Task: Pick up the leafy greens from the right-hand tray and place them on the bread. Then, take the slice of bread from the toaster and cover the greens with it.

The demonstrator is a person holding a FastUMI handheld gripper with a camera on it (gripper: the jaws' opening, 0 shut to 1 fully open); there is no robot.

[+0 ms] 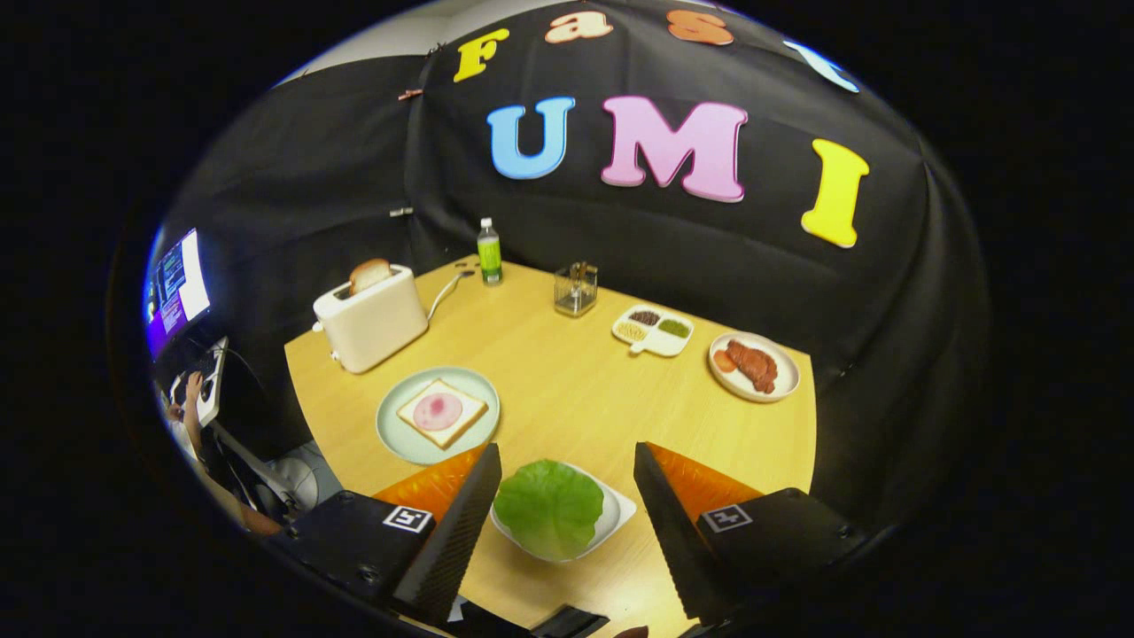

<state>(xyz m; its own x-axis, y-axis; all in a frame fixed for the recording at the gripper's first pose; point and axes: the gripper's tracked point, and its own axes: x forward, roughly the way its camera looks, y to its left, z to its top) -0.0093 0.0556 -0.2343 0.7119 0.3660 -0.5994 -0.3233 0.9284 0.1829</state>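
The lettuce leaf [549,507] is seen lying in a small white tray [620,514], between the two fingers of the hand-held gripper [562,483], which is spread wide and grips nothing. Beyond the fingers and to the left, a pale green plate [399,434] carries the slice of bread [441,413] topped with a round of ham [438,411]. Farther back, a second slice [369,275] is held upright in the slot of a cream toaster [372,321].

The step in hand is judged to be the pickup of the greens. A clean grasp would be favoured if the fingers were lowered evenly on either side of the leaf and closed on its raised, crinkled part, so that the tray is not pinched or dragged; the leaf is thin and may be expected to fold or slip.

Everything is carried on a light wooden bench [567,390]. Also set out are a divided condiment dish [654,330], a plate of reddish meat [754,366], a clear glass holder [576,290] and a green-labelled bottle [489,252]. A monitor [180,283] is lit at the far left.
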